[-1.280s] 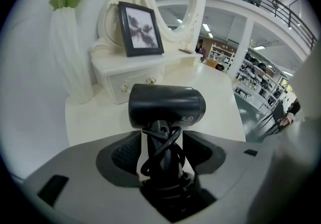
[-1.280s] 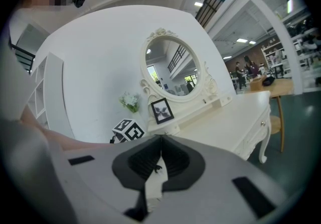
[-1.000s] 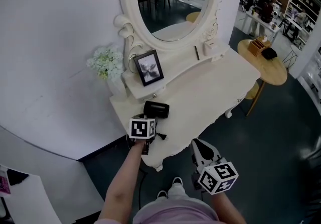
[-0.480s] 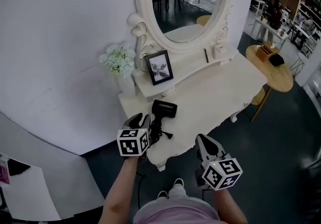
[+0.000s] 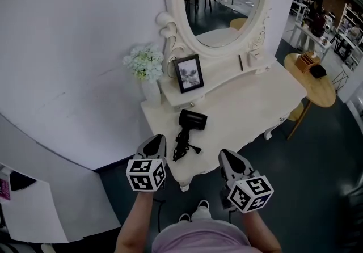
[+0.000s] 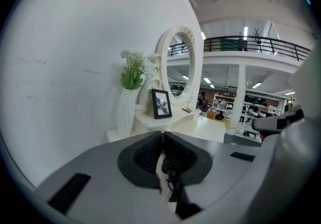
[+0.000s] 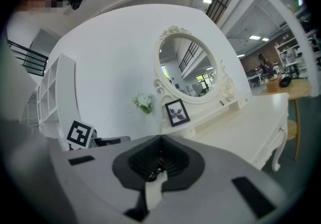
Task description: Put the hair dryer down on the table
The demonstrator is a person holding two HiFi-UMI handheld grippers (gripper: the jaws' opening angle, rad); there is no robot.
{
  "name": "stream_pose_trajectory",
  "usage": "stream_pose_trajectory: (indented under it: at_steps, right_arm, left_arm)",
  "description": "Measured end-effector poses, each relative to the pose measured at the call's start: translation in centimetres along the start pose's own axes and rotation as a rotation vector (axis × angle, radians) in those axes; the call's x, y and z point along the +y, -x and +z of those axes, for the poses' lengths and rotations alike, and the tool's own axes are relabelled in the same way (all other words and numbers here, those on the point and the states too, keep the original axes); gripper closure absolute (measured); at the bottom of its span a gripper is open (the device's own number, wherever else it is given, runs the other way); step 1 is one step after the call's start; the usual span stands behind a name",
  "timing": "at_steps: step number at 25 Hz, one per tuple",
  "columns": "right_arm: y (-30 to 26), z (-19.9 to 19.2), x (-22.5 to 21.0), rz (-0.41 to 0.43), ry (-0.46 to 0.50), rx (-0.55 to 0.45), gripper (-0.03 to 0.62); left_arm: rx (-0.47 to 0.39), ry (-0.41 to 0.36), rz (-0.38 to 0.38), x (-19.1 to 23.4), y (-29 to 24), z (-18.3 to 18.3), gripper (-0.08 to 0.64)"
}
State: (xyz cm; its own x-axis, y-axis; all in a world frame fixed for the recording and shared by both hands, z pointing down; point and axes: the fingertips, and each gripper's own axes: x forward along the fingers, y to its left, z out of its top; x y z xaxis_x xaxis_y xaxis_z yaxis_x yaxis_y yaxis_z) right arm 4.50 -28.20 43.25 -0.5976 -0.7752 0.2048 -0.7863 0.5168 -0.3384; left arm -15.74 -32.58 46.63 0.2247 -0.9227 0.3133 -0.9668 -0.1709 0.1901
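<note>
left gripper [image 5: 157, 139]: just off the front-left edge of the dressing table [image 5: 249, 104]. its jaws have just been closing and now meet tip to tip, with nothing between them.
right gripper [image 5: 226, 155]: off the dressing table's front edge, to the right of the left one. its jaws are together and empty.
cord [image 5: 182, 145]: a loose black bundle on the dressing table's top, right at the front edge and just beyond the left gripper's tips.
hair dryer [image 5: 192, 120]: lies on its side on the left part of the dressing table's top, behind the cord and touching neither gripper. the put-down looks done.
photo frame [image 5: 189, 73]: stands on the dressing table's raised back shelf, behind the hair dryer and apart from it.
flower vase [image 5: 147, 67]: on the left end of that shelf, at the dressing table's back corner.
risk, cord: the bundle sits so close to the dressing table's front edge that a brush from the left gripper could tip it over. its weight may then drag the hair dryer toward the edge.
risk, snag: the closed left tips are near the loops, so a careless swing across the dressing table's edge could hook one and pull the hair dryer along.
risk, shelf: a push on the hair dryer toward the dressing table's back could knock the photo frame. this seems less likely, given the gap.
</note>
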Motion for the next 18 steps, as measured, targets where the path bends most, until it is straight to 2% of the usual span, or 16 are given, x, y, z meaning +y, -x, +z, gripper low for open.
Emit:
stream_pose_trajectory:
  at_steps: [4, 11, 18]
  right_arm:
    - [-0.2, 0.1, 0.4, 0.01, 0.009, -0.001, 0.598]
    - [-0.1, -0.1, 0.6, 0.013, 0.013, -0.003, 0.598]
    - [-0.1, -0.2, 0.7, 0.009, 0.054, 0.009, 0.592]
  left_arm:
    - [-0.029, -0.004, 0.024, 0.4, 1.9, -0.1, 0.555]
    - [-0.063, -0.055, 0.048, 0.3, 4.5, 0.0, 0.56]
    - [-0.079, -0.046, 0.056, 0.2, 5.5, -0.4, 0.56]
